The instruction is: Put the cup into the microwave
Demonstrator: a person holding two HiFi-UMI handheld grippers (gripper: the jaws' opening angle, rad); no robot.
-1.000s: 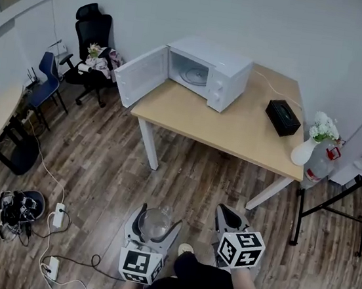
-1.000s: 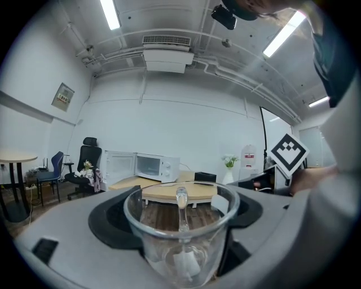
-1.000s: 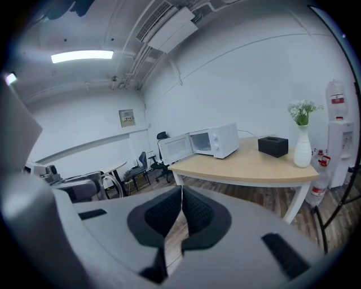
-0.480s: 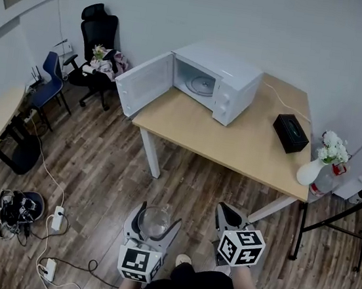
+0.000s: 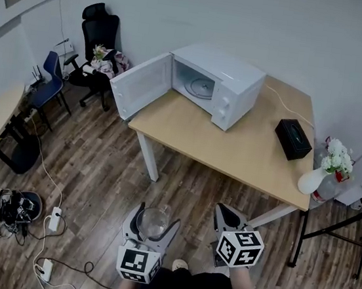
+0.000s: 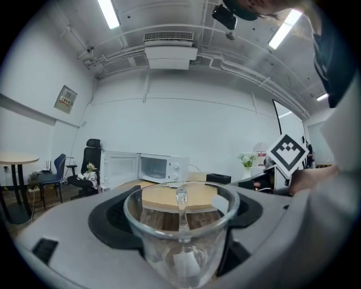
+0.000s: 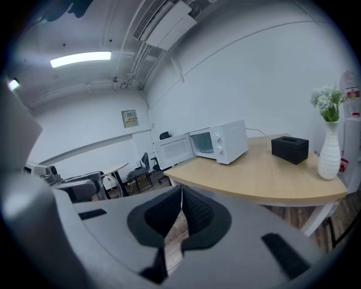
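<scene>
Left gripper (image 5: 153,219) is clamped on the cup (image 5: 155,223): clear glass, upright, seated between the jaws, handle on the side away from the gripper's camera. It looks empty. Right gripper (image 5: 225,212) is just beside it on the right, jaws together with only a thin seam between them, holding nothing. Both are held low in front of the person, over the wood floor (image 5: 99,163), well apart from the table (image 5: 233,147). Microwave (image 5: 231,88) sits at the table's far left corner with its door (image 5: 138,92) swung wide open to the left, past the table edge. The cavity is visible with the turntable (image 5: 200,85) inside. So the cup is in the left gripper, not in the microwave. Also on the table: a black box (image 5: 293,139) towards the right, and a white vase (image 5: 312,179) with white flowers at the right end, near the edge. Off to the left there's a black office chair (image 5: 97,30) with stuff piled on it, a blue chair (image 5: 43,83), and a power strip (image 5: 55,218) with cables on the floor.
</scene>
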